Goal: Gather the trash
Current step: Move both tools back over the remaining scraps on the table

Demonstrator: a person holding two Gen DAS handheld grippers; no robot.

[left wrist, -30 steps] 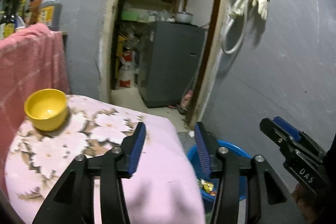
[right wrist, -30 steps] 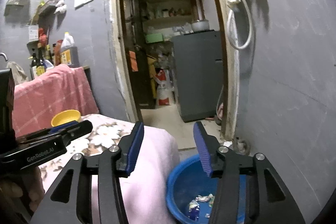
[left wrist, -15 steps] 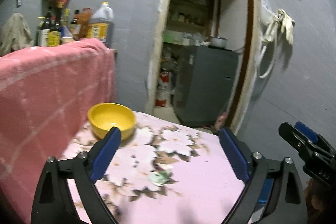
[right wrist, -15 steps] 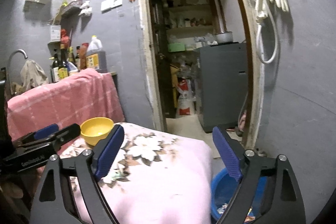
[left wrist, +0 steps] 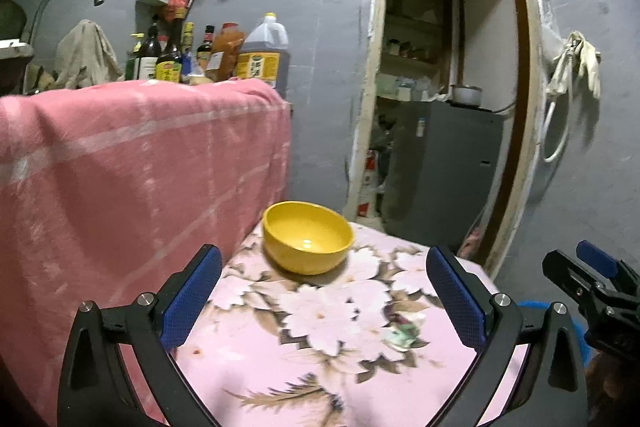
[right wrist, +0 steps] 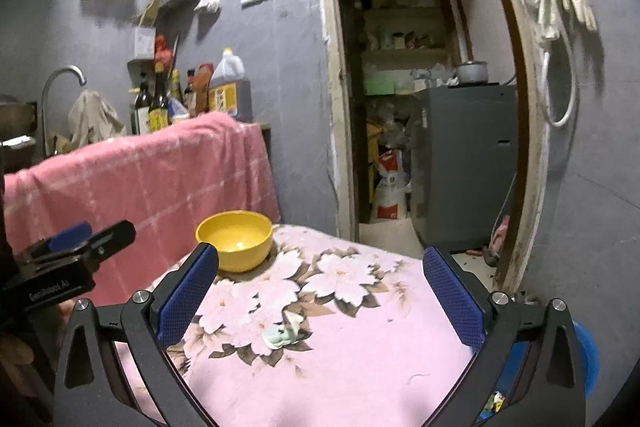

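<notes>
Yellow bowl (right wrist: 234,241) sits empty; blue basin (right wrist: 586,351) holds scraps. Crumpled greenish wrapper (right wrist: 282,334) lies on my bench (right wrist: 360,347). Both my jaws are opening, nothing between them.

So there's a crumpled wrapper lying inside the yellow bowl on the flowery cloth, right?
Not quite. The crumpled wrapper lies on the flowery cloth itself, nearer the camera than the yellow bowl, which looks empty. The right wrist view shows it.

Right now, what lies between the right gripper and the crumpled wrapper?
Only bare floral cloth, in the right wrist view; right gripper is opening, empty, wrapper ahead.
</notes>
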